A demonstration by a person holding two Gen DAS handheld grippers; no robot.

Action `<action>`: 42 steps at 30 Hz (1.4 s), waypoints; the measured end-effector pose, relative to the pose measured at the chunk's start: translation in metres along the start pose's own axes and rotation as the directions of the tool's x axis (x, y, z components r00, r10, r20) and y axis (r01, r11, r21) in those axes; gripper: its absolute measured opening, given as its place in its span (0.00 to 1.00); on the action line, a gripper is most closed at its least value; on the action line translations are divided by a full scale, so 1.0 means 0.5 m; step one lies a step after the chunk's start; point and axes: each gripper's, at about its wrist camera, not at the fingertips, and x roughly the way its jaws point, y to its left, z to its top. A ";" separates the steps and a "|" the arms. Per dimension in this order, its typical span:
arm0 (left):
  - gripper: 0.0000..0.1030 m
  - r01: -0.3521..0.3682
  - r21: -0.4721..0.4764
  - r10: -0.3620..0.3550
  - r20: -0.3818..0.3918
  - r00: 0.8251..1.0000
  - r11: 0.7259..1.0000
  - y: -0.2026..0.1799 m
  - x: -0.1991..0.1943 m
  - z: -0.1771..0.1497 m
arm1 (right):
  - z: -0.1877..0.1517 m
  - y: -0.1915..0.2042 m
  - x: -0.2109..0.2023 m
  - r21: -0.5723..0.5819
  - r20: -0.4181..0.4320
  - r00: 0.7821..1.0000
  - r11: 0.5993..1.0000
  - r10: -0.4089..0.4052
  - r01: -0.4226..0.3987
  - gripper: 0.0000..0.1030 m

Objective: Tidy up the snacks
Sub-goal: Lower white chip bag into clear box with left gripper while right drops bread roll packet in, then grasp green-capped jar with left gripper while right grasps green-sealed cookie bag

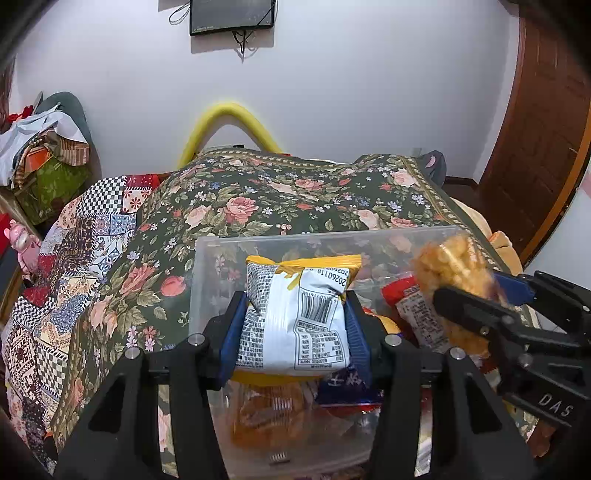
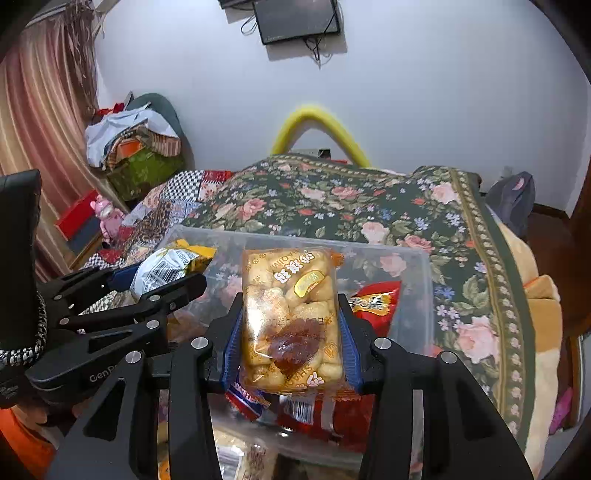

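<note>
My left gripper [image 1: 295,325] is shut on a white and yellow snack bag [image 1: 295,314] with a barcode, held above a clear plastic bin [image 1: 221,251] on the bed. My right gripper [image 2: 290,332] is shut on a clear pack of golden puffed snacks [image 2: 290,314], also above the bin [image 2: 413,266]. In the left wrist view the right gripper [image 1: 491,295] comes in from the right with the puff pack [image 1: 450,273]. In the right wrist view the left gripper [image 2: 147,280] holds the white bag [image 2: 166,267] at left. Red packets [image 2: 373,302] and other snacks lie in the bin.
The bin sits on a dark floral bedspread [image 1: 295,192] with a patchwork quilt [image 1: 74,258] at its left. A pile of bags and boxes [image 1: 44,155] stands at the far left. A wooden door [image 1: 546,129] is at right. A screen [image 1: 232,16] hangs on the wall.
</note>
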 end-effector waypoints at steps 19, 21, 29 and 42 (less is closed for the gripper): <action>0.54 0.043 0.004 -0.043 0.001 0.999 0.999 0.004 -0.041 -0.008 | 0.010 0.012 -0.038 -0.026 0.034 0.999 0.999 -0.039 0.040 0.59; 0.55 0.048 0.018 -0.049 0.017 0.999 0.999 0.002 -0.066 -0.008 | 0.008 0.013 -0.055 -0.035 0.044 0.998 0.998 -0.043 0.045 0.59; 0.61 0.080 0.078 -0.083 0.038 0.996 0.994 0.010 -0.170 -0.043 | -0.025 0.017 -0.148 -0.069 0.094 0.994 0.996 -0.052 0.058 0.60; 0.62 0.081 0.077 -0.072 -0.116 0.991 0.994 0.054 -0.163 -0.192 | -0.149 -0.042 -0.173 -0.063 0.000 0.992 0.990 -0.126 0.126 0.65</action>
